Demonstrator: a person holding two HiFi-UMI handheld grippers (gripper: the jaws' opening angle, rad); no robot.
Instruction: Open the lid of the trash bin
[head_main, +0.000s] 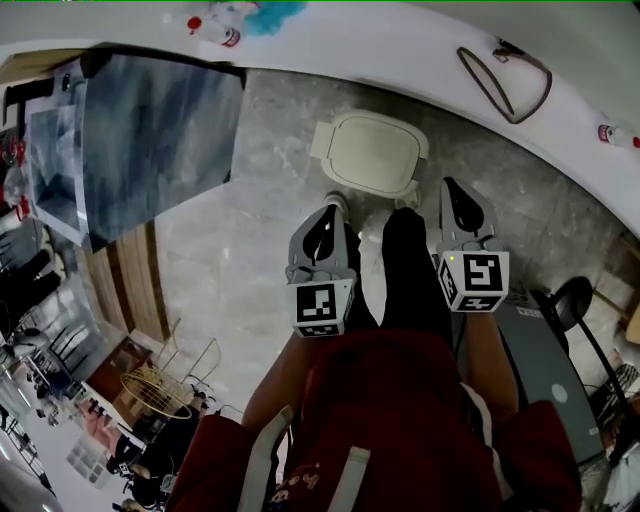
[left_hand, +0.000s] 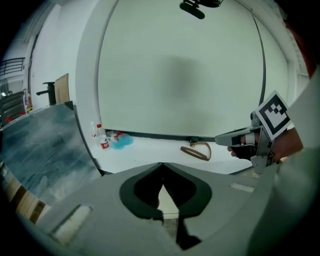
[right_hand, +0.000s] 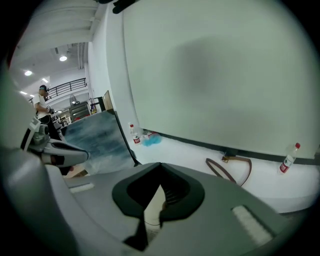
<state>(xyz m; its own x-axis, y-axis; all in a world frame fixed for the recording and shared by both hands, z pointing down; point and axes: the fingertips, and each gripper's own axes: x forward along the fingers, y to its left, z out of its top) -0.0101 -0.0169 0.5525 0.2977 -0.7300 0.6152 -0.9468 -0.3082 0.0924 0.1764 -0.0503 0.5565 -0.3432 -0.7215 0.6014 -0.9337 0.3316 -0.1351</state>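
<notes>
The trash bin (head_main: 368, 152) stands on the grey floor by the white wall base, with its cream lid (head_main: 375, 150) lying flat and closed. My left gripper (head_main: 334, 204) hovers just short of the bin's near left corner, jaws together and empty. My right gripper (head_main: 449, 186) hangs to the right of the bin, also shut with nothing in it. In the left gripper view the jaws (left_hand: 161, 166) meet at the tip, and a cream strip shows through the gap below them. The right gripper view shows its jaws (right_hand: 160, 166) meeting the same way.
A large blue-grey panel (head_main: 150, 140) leans at the left. A brown strap (head_main: 505, 80) and plastic bottles (head_main: 215, 30) lie on the white ledge behind the bin. My black-trousered leg and white shoe (head_main: 375, 235) stand between the grippers. A grey case (head_main: 545, 360) sits at the right.
</notes>
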